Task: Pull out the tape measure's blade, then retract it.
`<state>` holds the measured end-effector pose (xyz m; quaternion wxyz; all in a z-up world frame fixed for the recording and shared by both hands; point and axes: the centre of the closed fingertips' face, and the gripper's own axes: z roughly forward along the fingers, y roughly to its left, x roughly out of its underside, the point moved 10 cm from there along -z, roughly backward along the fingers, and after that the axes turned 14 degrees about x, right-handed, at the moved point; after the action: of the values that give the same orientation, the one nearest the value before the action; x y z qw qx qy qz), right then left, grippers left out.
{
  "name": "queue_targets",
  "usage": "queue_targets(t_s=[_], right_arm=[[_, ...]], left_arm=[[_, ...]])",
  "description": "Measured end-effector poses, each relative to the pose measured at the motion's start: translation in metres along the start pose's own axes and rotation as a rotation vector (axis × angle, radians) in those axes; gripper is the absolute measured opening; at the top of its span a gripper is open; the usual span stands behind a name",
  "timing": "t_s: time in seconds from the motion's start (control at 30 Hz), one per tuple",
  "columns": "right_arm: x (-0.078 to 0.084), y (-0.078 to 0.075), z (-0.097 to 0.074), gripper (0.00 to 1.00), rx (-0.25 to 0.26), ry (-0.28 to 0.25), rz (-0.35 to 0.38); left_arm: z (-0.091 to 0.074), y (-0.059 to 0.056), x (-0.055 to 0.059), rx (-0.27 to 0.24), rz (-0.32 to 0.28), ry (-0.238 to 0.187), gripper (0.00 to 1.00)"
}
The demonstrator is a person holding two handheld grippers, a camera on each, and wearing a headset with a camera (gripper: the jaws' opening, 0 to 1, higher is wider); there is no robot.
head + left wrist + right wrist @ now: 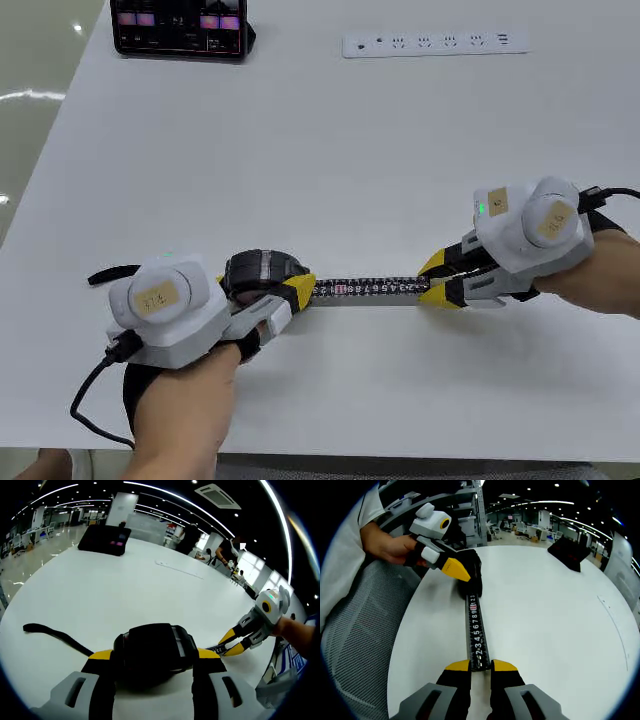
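A black tape measure case (262,275) lies on the white table, and my left gripper (285,297) is shut on it; the case fills the space between the yellow-tipped jaws in the left gripper view (152,650). Its dark numbered blade (368,289) runs out to the right along the table. My right gripper (436,279) is shut on the blade's end, seen between the jaws (480,666) with the blade (475,632) stretching away to the case (472,575). The case's black wrist strap (55,634) trails left.
A dark device with a lit screen (180,25) stands at the table's far left. A white power strip (435,43) lies at the far edge. A grey mesh chair (360,645) sits by the table's near side. People stand in the background (227,552).
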<state>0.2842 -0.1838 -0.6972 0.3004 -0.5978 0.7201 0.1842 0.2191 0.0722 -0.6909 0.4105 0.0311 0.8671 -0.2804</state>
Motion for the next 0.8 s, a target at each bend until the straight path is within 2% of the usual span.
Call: queue_targets(t_s=[0.8], right_arm=[[-0.019,0.003,0.019,0.11,-0.021,-0.053,0.028]], left_arm=[[-0.001,0.002,0.0,0.013,-0.014,-0.01,0.57]])
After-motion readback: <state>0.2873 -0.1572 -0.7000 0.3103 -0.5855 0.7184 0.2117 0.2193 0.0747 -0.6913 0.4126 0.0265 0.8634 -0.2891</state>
